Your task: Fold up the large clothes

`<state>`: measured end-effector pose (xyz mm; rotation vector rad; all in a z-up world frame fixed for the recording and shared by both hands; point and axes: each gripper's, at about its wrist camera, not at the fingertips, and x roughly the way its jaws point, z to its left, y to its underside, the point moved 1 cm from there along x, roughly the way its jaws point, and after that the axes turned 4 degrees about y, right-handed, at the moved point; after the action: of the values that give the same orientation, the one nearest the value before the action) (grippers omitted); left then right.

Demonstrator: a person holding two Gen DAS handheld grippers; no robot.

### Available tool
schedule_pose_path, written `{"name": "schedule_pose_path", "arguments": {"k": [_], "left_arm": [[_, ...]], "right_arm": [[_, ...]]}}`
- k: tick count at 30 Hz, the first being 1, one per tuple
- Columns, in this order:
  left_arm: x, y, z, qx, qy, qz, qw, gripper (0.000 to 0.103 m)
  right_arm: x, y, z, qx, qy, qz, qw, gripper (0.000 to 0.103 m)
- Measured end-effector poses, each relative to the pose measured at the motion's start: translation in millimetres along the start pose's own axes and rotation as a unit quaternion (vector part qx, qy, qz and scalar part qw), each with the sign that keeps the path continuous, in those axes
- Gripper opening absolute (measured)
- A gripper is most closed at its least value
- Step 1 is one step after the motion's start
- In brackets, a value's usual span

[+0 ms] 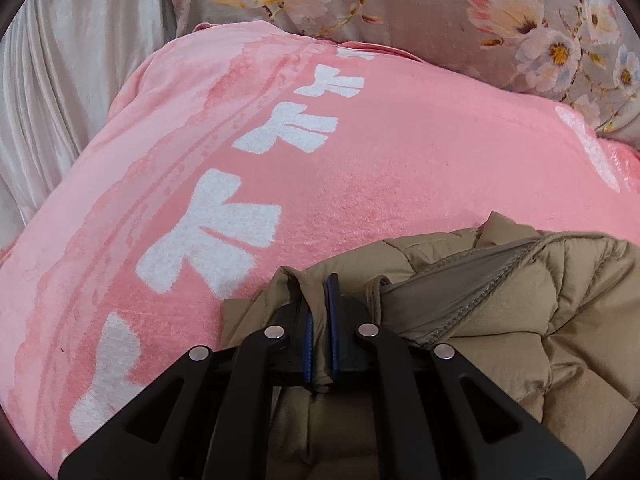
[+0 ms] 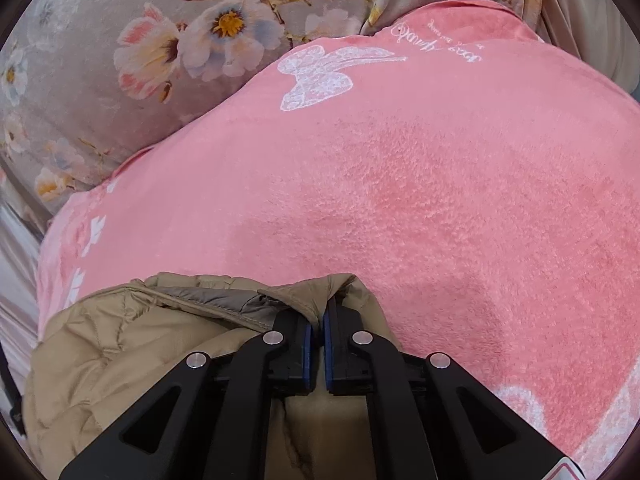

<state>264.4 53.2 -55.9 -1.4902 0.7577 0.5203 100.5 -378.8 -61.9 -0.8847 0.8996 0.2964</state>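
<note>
A tan quilted puffer jacket (image 1: 520,320) with a grey lining lies at the near edge of a pink fleece blanket (image 1: 360,168). My left gripper (image 1: 320,304) is shut on a fold of the jacket's edge, with tan fabric pinched between the blue pads. In the right wrist view the jacket (image 2: 120,352) bunches to the left, and my right gripper (image 2: 318,316) is shut on another fold of its edge. The jacket's lower part is hidden under both grippers.
The pink blanket (image 2: 440,200) has white lettering and a white butterfly print (image 2: 320,76). A grey floral pillow (image 1: 400,0) lies beyond it, also in the right wrist view (image 2: 160,40). Pale satin sheet (image 1: 60,80) is at the left.
</note>
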Motion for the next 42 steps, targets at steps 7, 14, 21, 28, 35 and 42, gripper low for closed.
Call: {"name": "schedule_pose_path", "arguments": {"k": [7, 14, 21, 28, 35, 42], "left_arm": [[-87.4, -21.2, 30.6, -0.015, -0.022, -0.081, 0.9963, 0.057], [-156.2, -53.5, -9.7, 0.035, 0.017, -0.121, 0.9919, 0.057], [-123.2, -33.4, -105.4, 0.100, 0.081, -0.072, 0.9891, 0.057], [-53.8, -8.4, -111.9, 0.108, 0.048, -0.011, 0.9930, 0.057], [-25.1, -2.7, -93.4, 0.078, 0.033, 0.007, 0.9964, 0.060], [-15.6, -6.6, -76.4, 0.037, 0.001, 0.006, 0.9993, 0.060]], "right_arm": [[-79.5, -21.0, -27.3, 0.032, -0.048, -0.062, 0.996, 0.028], [-148.9, -29.4, 17.5, -0.026, -0.004, -0.159, 0.987, 0.046], [-146.1, -39.7, 58.7, -0.132, 0.127, -0.173, 0.968, 0.057], [-177.7, -39.3, 11.9, -0.065, 0.047, -0.100, 0.992, 0.057], [-206.4, -44.1, 9.7, -0.034, -0.097, -0.040, 0.994, 0.059], [-260.5, -53.5, 2.5, -0.020, -0.144, -0.076, 0.986, 0.061]]}}
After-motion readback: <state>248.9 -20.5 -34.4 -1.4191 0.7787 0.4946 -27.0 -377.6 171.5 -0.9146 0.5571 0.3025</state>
